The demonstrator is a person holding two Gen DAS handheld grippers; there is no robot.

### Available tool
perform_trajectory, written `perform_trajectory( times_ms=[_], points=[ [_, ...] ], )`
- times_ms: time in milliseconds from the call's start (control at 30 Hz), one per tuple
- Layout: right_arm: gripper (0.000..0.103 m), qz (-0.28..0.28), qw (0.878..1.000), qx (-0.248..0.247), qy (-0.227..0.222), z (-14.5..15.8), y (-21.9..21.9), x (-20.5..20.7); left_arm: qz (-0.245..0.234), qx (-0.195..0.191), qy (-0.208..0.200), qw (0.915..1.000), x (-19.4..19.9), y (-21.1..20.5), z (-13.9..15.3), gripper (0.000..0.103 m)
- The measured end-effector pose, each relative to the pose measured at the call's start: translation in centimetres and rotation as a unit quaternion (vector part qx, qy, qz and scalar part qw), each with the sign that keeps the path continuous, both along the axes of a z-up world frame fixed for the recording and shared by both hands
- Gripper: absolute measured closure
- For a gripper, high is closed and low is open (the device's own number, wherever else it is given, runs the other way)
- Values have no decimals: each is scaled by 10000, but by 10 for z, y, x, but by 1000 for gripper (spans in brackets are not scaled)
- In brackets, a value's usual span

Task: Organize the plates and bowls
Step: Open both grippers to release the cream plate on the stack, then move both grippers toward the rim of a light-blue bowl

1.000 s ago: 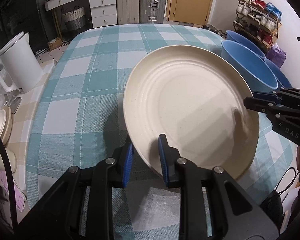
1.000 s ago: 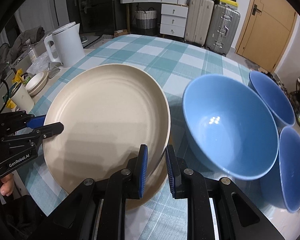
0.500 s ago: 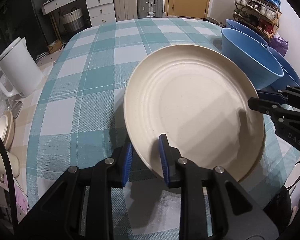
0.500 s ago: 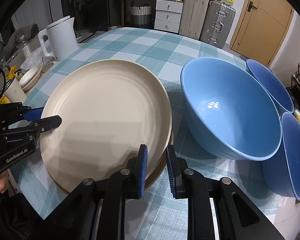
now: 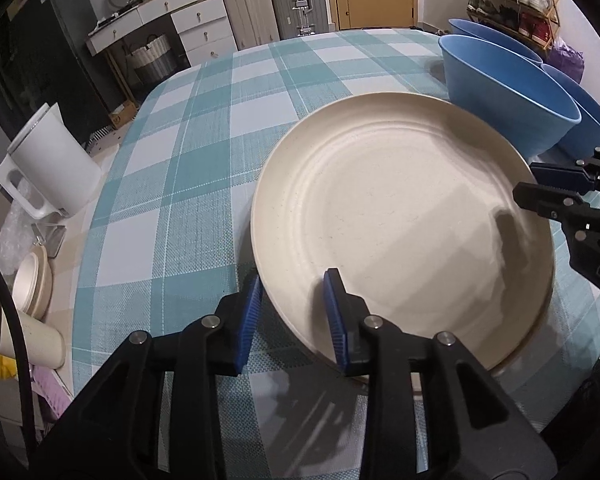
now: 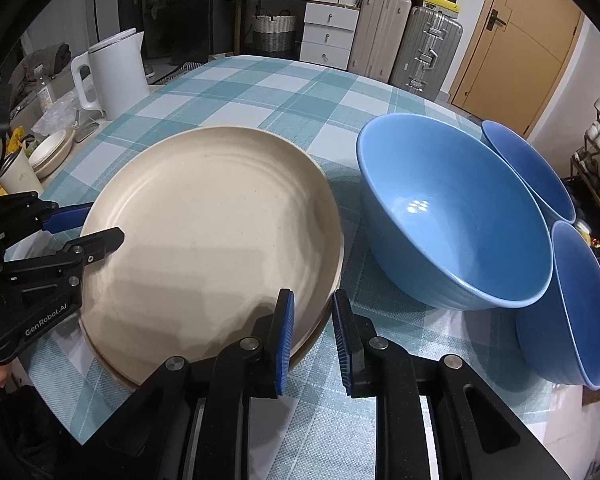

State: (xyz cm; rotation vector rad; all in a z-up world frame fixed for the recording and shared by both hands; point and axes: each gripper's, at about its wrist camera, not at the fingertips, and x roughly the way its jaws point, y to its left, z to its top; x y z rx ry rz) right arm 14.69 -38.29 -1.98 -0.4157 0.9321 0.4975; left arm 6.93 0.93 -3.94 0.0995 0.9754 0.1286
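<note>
My left gripper (image 5: 292, 304) straddles the near-left rim of the cream plate (image 5: 400, 216). Jaws opening: the rim sits between the blue pads, but the left pad stands clear of it, so no clamp there. My right gripper (image 6: 312, 320) straddles the same plate at its opposite rim. Jaws are narrow, with the edge between the pads; the left pad lies over the plate's inside, the right pad is outside the rim with a thin gap showing, and I cannot tell if it pinches.

The cream plate lies flat on a second plate (image 6: 320, 330) of the same kind. Only a darker edge of the lower one peeks out under the rim by my right gripper. The stack rests on the teal checked tablecloth (image 5: 172, 184).

Just right of the plate stack, almost touching it, is a large blue bowl (image 6: 452, 216), upright. Beyond that bowl are two more blue bowls: one (image 6: 528, 168) behind it and one (image 6: 576, 304) to its right, both tilted and leaning against it.

Left of the plate stack, past the cloth edge, is a white electric kettle (image 5: 52, 160). Nearer than the kettle are small cream dishes (image 5: 32, 280) and a paper cup (image 5: 36, 340).

Beyond the far table edge from the plates are a white drawer unit (image 6: 324, 36), suitcases (image 6: 404, 44) and a wooden door (image 6: 516, 36).
</note>
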Motion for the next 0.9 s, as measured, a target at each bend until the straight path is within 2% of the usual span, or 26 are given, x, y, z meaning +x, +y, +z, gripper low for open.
perform_trajectory(
  times_ms=[100, 200, 300, 367, 433, 500, 567, 633, 700, 800, 900],
  points=[
    [83, 6, 10000, -46, -68, -2, 0, -1, 12, -141, 8, 9999, 0, 3, 1, 74],
    [80, 53, 10000, 12, 0, -2, -2, -1, 32, -491, 0, 9988, 0, 13, 2, 71],
    [75, 121, 9998, 123, 57, -1, -6, -1, 86, -1110, -40, 9938, -1, 25, 8, 62],
    [62, 150, 9996, 217, 60, 2, -8, -3, 43, -1321, -105, 9912, -3, 27, 13, 52],
    [53, 216, 9990, 381, 91, 7, -10, -6, -26, -1395, -191, 9900, -7, 26, 20, 35],
    [49, 276, 9983, 505, 76, 13, -11, -9, -42, -1413, -271, 9896, -10, 24, 29, 22],
    [35, 365, 9968, 706, 109, 19, -13, -11, -50, -1486, -389, 9881, -13, 23, 38, 22],
    [24, 408, 9935, 1051, 172, 28, -17, -11, -61, -1626, -450, 9856, -14, 21, 48, 17],
    [20, 342, 9889, 1418, 286, 38, -22, -8, -74, -1748, -520, 9832, -15, 19, 58, 13],
    [11, 288, 9815, 1863, 325, 55, -29, -1, -84, -1821, -687, 9808, -17, 15, 75, 1],
    [5, 184, 9800, 1976, 130, 72, -35, 5, -118, -1780, -847, 9803, -14, 8, 93, 1]
  ],
)
